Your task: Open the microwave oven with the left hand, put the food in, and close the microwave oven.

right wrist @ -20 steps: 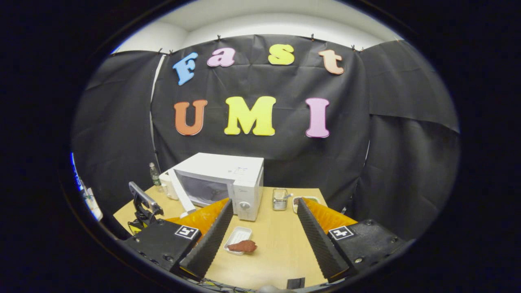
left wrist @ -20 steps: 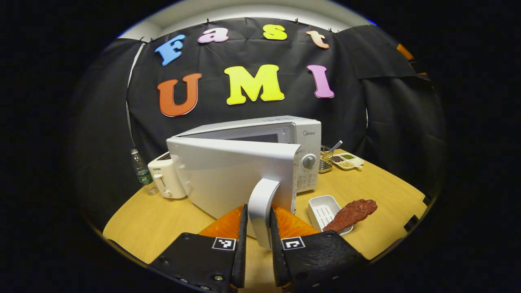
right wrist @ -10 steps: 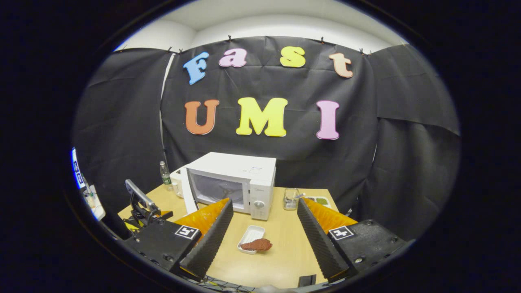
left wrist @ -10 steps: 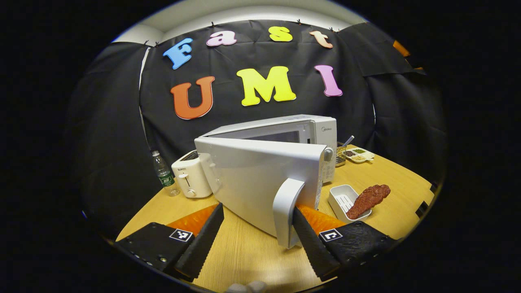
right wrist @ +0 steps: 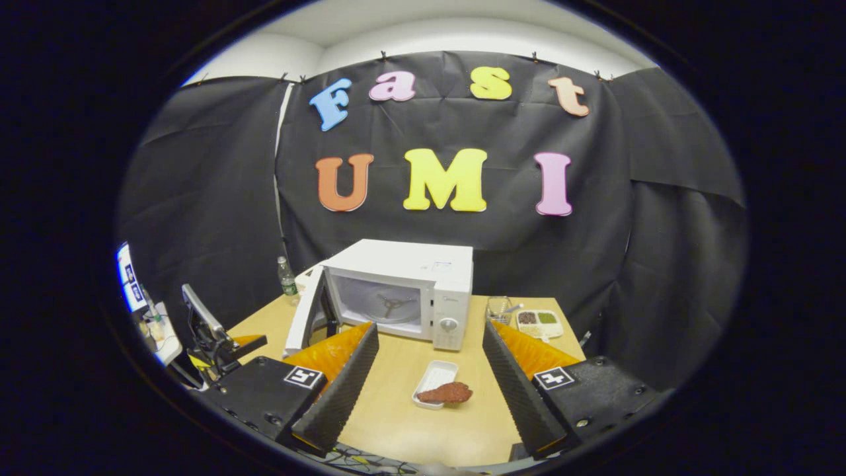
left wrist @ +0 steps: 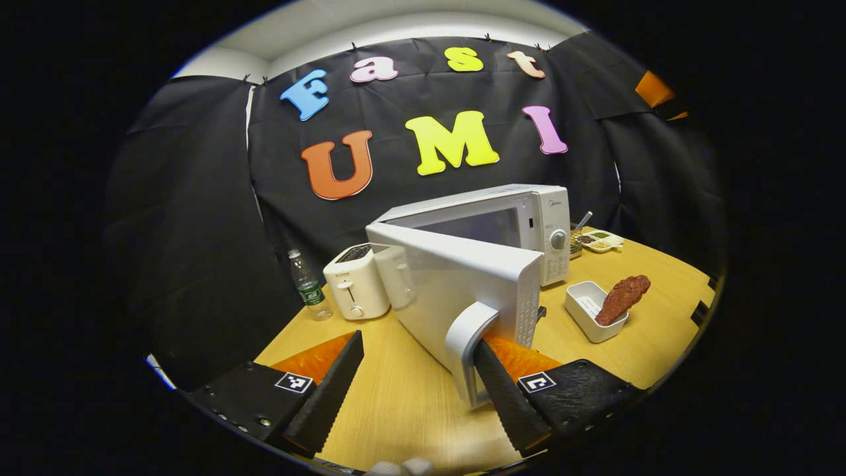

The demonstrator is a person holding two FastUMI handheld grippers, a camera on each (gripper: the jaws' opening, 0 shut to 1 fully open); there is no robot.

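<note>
The white microwave (left wrist: pixel 522 218) stands on the wooden table (left wrist: pixel 403 403) with its door (left wrist: pixel 462 291) swung wide toward me. My left gripper (left wrist: pixel 416 396) is open; the door handle (left wrist: pixel 464 354) rests against the inner side of its right finger (left wrist: pixel 505 403), and the left finger is well clear of it. A reddish-brown piece of food (left wrist: pixel 622 297) lies across a small white tray (left wrist: pixel 585 316) to the right. In the right gripper view, my right gripper (right wrist: pixel 429 406) hangs open above the food (right wrist: pixel 446 393) and its tray (right wrist: pixel 433 377), in front of the microwave's bare cavity (right wrist: pixel 386 307).
A white toaster (left wrist: pixel 357 281) and a water bottle (left wrist: pixel 307 285) stand left of the microwave. A wire basket (left wrist: pixel 574 246) and a condiment dish (left wrist: pixel 600 241) sit behind it at the right. The table's edge runs close under both grippers.
My left gripper has let go of the door handle and opened. The door has swung farther open, showing the cavity. The right gripper stays open and has turned slightly left.
</note>
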